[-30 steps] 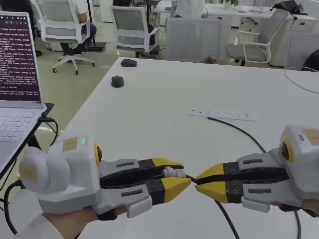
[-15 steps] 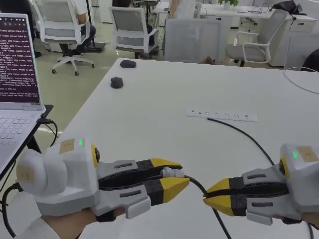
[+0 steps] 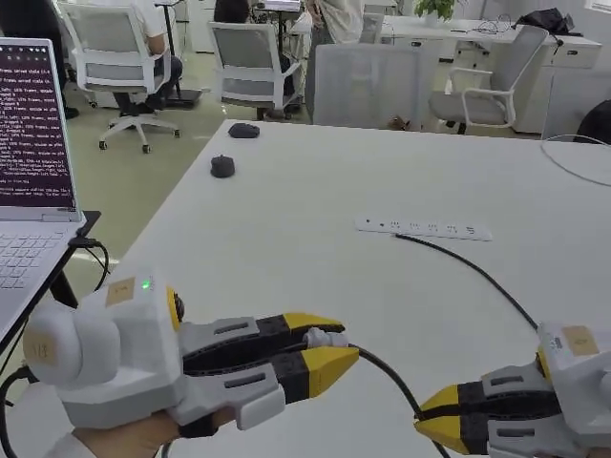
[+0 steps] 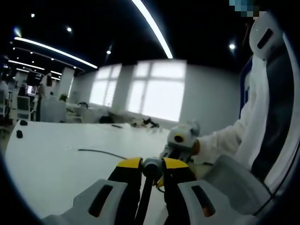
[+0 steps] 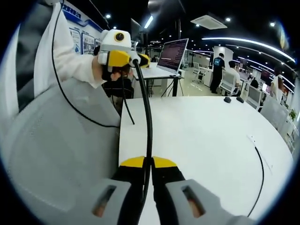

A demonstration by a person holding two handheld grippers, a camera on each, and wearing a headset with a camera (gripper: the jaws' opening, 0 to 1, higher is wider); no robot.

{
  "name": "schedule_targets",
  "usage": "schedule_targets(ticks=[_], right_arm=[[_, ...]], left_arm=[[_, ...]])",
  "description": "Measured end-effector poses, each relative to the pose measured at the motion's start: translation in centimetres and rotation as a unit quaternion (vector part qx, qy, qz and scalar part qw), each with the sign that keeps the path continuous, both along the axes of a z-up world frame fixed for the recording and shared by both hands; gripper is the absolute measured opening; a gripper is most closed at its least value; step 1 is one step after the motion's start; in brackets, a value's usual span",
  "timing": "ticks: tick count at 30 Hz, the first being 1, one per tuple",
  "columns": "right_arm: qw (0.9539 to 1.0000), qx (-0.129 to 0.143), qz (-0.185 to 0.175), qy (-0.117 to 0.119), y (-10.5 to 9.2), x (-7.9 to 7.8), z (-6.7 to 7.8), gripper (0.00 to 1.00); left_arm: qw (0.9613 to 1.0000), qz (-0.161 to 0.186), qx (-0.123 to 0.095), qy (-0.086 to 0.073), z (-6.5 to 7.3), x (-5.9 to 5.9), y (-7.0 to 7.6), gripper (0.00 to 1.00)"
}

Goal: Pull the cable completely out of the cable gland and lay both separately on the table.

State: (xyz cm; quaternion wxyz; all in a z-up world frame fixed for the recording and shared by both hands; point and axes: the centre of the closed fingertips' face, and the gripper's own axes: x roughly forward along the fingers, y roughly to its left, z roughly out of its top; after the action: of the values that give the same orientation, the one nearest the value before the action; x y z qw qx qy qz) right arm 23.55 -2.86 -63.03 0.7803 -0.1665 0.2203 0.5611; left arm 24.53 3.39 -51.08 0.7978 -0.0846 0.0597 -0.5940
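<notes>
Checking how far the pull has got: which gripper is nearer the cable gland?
Left. The left gripper clamps the cable gland between its jaws; the right gripper pinches the black cable farther along, apart from the gland.

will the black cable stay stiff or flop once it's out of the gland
Probably flops: the cable bends in a curve between the left gripper and right gripper. It looks thin and smooth, so it may slip through a grip.

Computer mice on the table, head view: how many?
2. The nearer mouse sits by the left edge of the table. The farther mouse lies behind it, near the far corner. Nothing seems to hide another.
</notes>
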Motion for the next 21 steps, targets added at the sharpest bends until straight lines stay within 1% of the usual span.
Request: schedule_targets(ticks=[3, 5, 8, 10, 12, 13, 15, 16, 17, 18, 20, 21], right_arm=[[1.0000, -0.004, 0.001, 0.000, 0.1, 0.0, -0.1, 0.03], [1.0000, -0.004, 0.001, 0.005, 0.2, -0.1, -0.1, 0.03], [0.9999, -0.009, -0.007, 0.007, 0.1, 0.2, 0.0, 0.03], [0.9998, -0.013, -0.010, 0.009, 0.1, 0.3, 0.3, 0.03], [0.9997, -0.021, -0.013, 0.002, -0.1, 0.5, 0.9, 0.04], [0.9997, -0.017, -0.018, -0.003, 0.0, 0.8, 1.6, 0.08], [0.9993, -0.002, -0.033, -0.015, 0.2, 1.4, 2.8, 0.18], [0.9992, 0.010, -0.030, -0.024, 0.6, 1.6, 3.9, 0.21], [0.9991, 0.019, -0.024, -0.030, 0.9, 1.6, 4.7, 0.20], [0.9985, 0.034, -0.012, -0.040, 1.6, 1.5, 5.9, 0.18], [0.9971, 0.057, 0.008, -0.050, 2.8, 1.1, 7.8, 0.17], [0.9965, 0.063, 0.017, -0.053, 3.2, 0.9, 8.3, 0.17]], left_arm=[[1.0000, 0.000, 0.003, -0.002, 0.0, -0.1, -0.1, 0.17], [1.0000, 0.003, 0.003, -0.002, 0.0, 0.0, 0.0, 0.17], [0.9999, 0.006, 0.007, -0.005, -0.1, 0.1, 0.1, 0.17], [0.9999, 0.007, 0.006, -0.007, -0.1, 0.2, 0.1, 0.17], [0.9999, 0.010, 0.006, -0.009, 0.0, 0.3, 0.2, 0.17], [0.9998, 0.013, 0.009, -0.011, -0.1, 0.4, 0.3, 0.17], [0.9998, 0.016, 0.009, -0.013, -0.1, 0.6, 0.5, 0.17], [0.9997, 0.016, 0.009, -0.013, -0.1, 0.6, 0.5, 0.17], [0.9997, 0.016, 0.009, -0.013, -0.1, 0.7, 0.5, 0.17], [0.9998, 0.014, 0.009, -0.014, -0.1, 0.6, 0.4, 0.17], [0.9997, 0.009, 0.013, -0.015, -0.2, 0.4, 0.2, 0.17], [0.9997, 0.008, 0.015, -0.016, -0.3, 0.3, 0.1, 0.17]])
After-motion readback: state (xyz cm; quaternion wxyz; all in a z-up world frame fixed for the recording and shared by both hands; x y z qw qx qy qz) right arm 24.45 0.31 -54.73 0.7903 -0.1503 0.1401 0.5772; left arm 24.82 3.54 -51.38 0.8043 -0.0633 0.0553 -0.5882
